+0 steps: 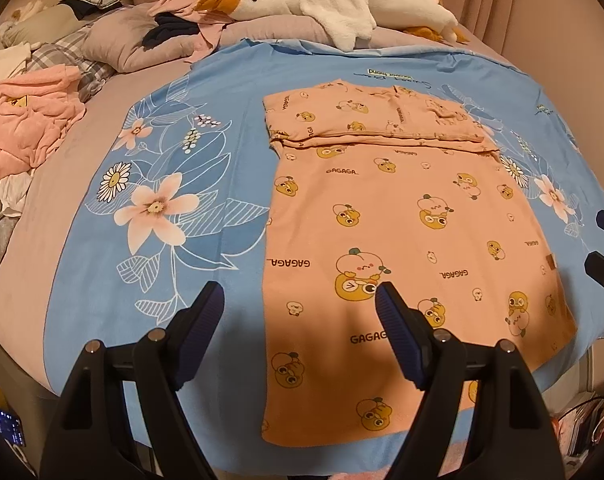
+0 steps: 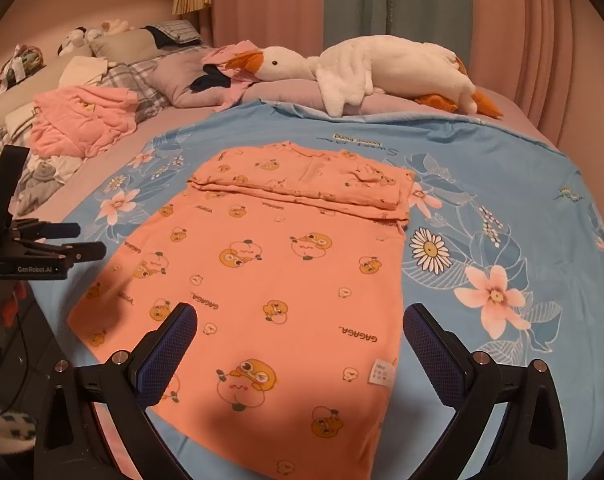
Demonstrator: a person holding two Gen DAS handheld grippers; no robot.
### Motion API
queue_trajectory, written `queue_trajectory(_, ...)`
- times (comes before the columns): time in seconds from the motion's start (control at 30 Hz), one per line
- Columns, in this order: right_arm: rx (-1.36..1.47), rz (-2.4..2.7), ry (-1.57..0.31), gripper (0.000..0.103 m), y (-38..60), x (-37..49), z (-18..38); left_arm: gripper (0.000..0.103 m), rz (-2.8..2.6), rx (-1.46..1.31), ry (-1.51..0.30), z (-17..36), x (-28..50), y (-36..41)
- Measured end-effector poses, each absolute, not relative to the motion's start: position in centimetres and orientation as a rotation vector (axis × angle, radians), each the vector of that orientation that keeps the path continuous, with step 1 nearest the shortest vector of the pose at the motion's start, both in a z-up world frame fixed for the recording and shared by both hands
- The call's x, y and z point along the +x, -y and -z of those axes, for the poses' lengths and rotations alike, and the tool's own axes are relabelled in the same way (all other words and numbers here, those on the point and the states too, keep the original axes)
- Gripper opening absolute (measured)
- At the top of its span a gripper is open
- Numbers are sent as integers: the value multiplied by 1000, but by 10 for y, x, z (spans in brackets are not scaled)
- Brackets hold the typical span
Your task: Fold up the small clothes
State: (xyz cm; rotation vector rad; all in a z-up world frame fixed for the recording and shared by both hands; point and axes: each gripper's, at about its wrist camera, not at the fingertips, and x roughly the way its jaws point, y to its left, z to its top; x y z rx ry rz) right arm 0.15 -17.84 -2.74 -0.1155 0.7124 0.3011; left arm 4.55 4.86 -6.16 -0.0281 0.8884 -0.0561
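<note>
Peach pyjama top [image 1: 401, 216], printed with cartoon ducks and the word GAGAGA, lies flat on a blue floral sheet [image 1: 162, 208] directly ahead of both grippers, its far end already folded over into a thick band. Nearest the onlooker, the left gripper [image 1: 300, 308] hangs above the garment's near left edge with its jaws spread wide and nothing between them, one blue-padded finger over the sheet and the other over the cloth. To its right, the right gripper [image 2: 300, 330] hovers over the near hem, likewise released and empty, its fingers straddling the fabric beside a small white care label [image 2: 381, 372]. Beyond the folded band, a large white plush goose [image 2: 381, 68] sprawls across a lilac quilt [image 2: 286, 90] at the far side of the bed. Off to the left of the grippers, a crumpled pink garment [image 2: 82, 120] sits atop a heap of other laundry beside plaid pillows [image 2: 142, 76]. Nothing lies between either gripper and the top.
</note>
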Motion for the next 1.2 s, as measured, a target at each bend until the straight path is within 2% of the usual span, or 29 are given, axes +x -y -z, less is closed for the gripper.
queue_trajectory(1.2, -112, -310, -677, 103, 181, -20, 18, 79, 74, 5, -880, 45, 24, -35)
